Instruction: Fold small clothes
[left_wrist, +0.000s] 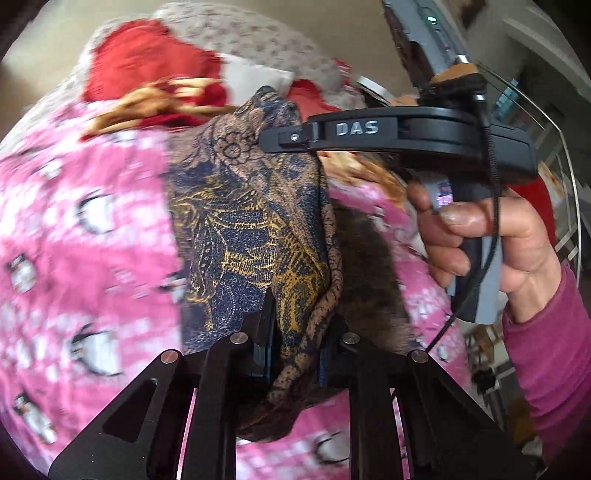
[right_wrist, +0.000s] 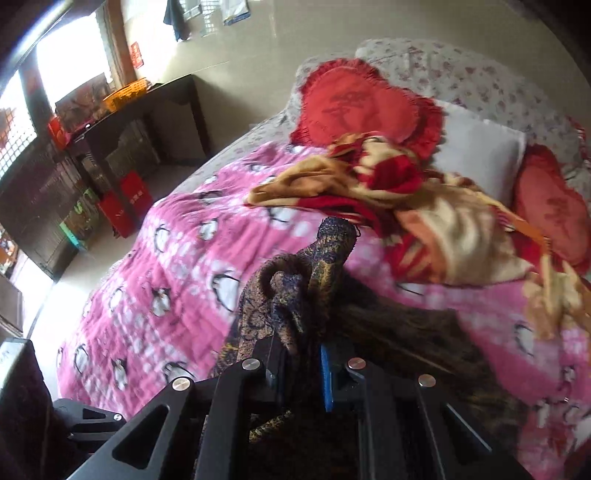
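Pink penguin-print quilt (right_wrist: 184, 266) spreads wide and bare on your left, bed edge dropping to pale floor (right_wrist: 74, 273), red-and-gold blanket (right_wrist: 424, 206) crowding the far side, your left gripper (left_wrist: 295, 332) and right gripper (right_wrist: 299, 365) each pinched on the navy-and-gold paisley cloth (left_wrist: 240, 221), bunched between both claws above the quilt.

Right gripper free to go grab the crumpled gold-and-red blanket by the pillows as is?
Probably not yet. The right gripper is shut on the navy-and-gold patterned garment, as is the left gripper. The path over the pink penguin bedspread to the gold-and-red blanket looks clear.
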